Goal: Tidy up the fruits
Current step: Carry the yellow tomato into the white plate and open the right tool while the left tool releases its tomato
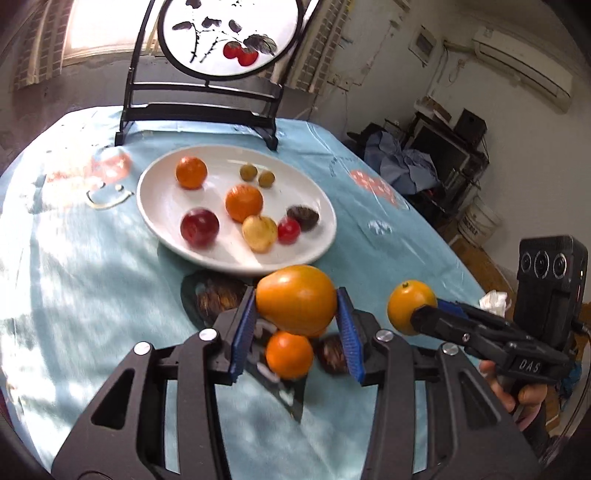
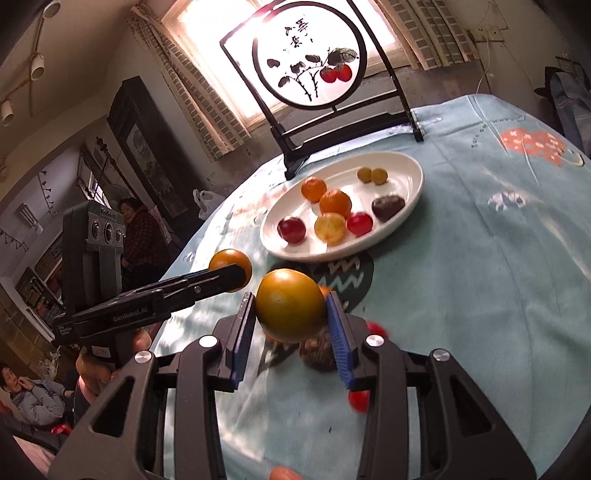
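Jaws of both grippers closed on orange fruits
Left gripper (image 1: 296, 306) and right gripper (image 2: 291, 312) each grip one; white plate (image 1: 162, 206) holds eight fruits, several remain on the counter (image 1: 92, 295).

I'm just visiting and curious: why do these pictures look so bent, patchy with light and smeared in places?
Both views: a fisheye lens bows the table's edge and darkens the corners. Left wrist view: dappled sunlight mottles the blue tablecloth, and the fruit on the white plate looks smeared. Right wrist view: the bright window behind the painted screen washes out; nearby fruit blurs.
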### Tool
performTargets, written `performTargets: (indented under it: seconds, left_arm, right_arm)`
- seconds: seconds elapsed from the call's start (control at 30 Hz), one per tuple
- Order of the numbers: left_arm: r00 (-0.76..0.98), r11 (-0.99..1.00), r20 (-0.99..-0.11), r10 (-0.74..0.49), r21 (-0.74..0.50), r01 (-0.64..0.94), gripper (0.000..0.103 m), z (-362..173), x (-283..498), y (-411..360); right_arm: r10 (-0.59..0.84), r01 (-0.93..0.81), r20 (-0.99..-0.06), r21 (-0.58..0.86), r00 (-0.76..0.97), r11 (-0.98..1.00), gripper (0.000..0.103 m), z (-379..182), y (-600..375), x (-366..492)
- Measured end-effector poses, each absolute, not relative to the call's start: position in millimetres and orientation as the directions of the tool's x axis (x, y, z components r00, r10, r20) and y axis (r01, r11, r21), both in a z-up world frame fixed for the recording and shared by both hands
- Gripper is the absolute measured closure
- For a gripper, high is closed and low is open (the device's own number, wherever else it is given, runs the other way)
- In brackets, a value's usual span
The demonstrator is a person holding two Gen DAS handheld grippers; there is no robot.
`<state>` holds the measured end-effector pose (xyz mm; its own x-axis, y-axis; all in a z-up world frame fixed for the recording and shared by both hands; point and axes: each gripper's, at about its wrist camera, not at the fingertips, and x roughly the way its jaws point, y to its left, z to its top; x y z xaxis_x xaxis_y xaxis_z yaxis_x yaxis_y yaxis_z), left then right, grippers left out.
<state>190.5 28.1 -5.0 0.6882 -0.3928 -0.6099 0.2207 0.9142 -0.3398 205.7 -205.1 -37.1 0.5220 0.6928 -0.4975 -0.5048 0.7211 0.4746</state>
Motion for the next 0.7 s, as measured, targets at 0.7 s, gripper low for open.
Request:
performTargets:
  seconds: [0.7]
  left_arm:
    - [0.709, 0.976, -0.7, -0.091, -0.203, -0.075, 0.031, -17, 304, 66]
  right_arm:
    - [0.608, -0.417, -0.593, 0.443, 0.527, 0.793, 0.056, -50, -165, 343]
